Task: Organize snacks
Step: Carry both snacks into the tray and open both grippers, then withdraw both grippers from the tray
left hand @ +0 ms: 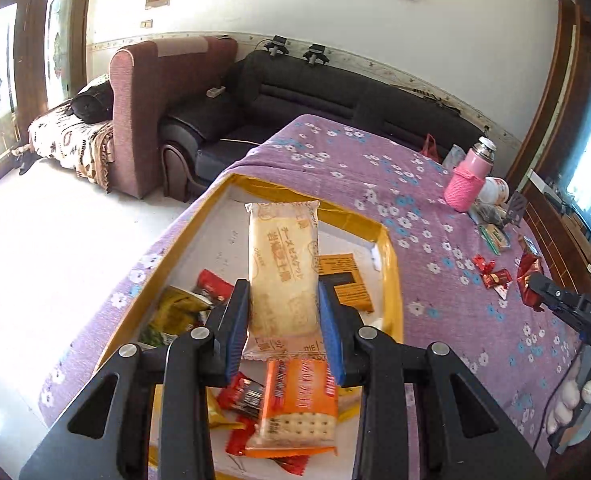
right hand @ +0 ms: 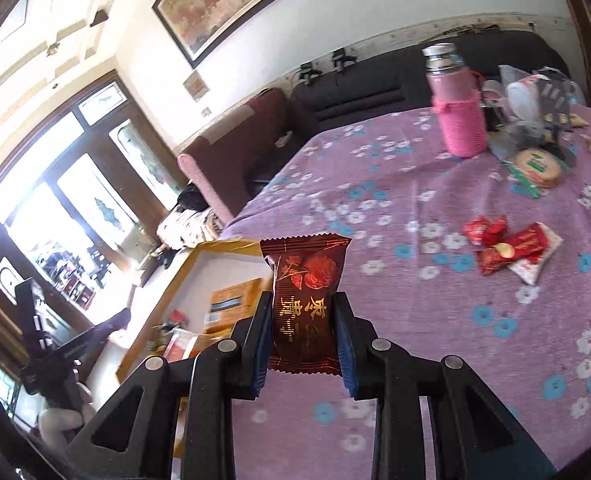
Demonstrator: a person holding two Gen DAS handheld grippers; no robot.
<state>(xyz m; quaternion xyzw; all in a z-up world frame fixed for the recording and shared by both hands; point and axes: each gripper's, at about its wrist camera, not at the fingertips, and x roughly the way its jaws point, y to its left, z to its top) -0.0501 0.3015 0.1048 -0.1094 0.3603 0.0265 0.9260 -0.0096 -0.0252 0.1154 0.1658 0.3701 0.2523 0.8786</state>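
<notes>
My left gripper (left hand: 283, 312) is shut on a long cream biscuit packet (left hand: 281, 264), held above the open yellow-rimmed box (left hand: 391, 280). Inside the box lie an orange cracker pack (left hand: 295, 404), a small orange carton (left hand: 345, 280), red wrappers (left hand: 213, 284) and a green-yellow packet (left hand: 173, 312). My right gripper (right hand: 303, 324) is shut on a dark red rose-printed snack packet (right hand: 305, 300), held over the purple cloth to the right of the box (right hand: 199, 264). At the left wrist view's right edge, the right gripper (left hand: 535, 284) shows with the red packet (left hand: 529, 276).
Several red wrapped snacks (right hand: 507, 248) lie loose on the purple flowered tablecloth (right hand: 415, 300). A pink flask (right hand: 457, 112), a round biscuit pack (right hand: 537, 166) and plastic bags stand at the far edge. A dark sofa (left hand: 335, 96) and a maroon armchair (left hand: 151, 112) stand behind the table.
</notes>
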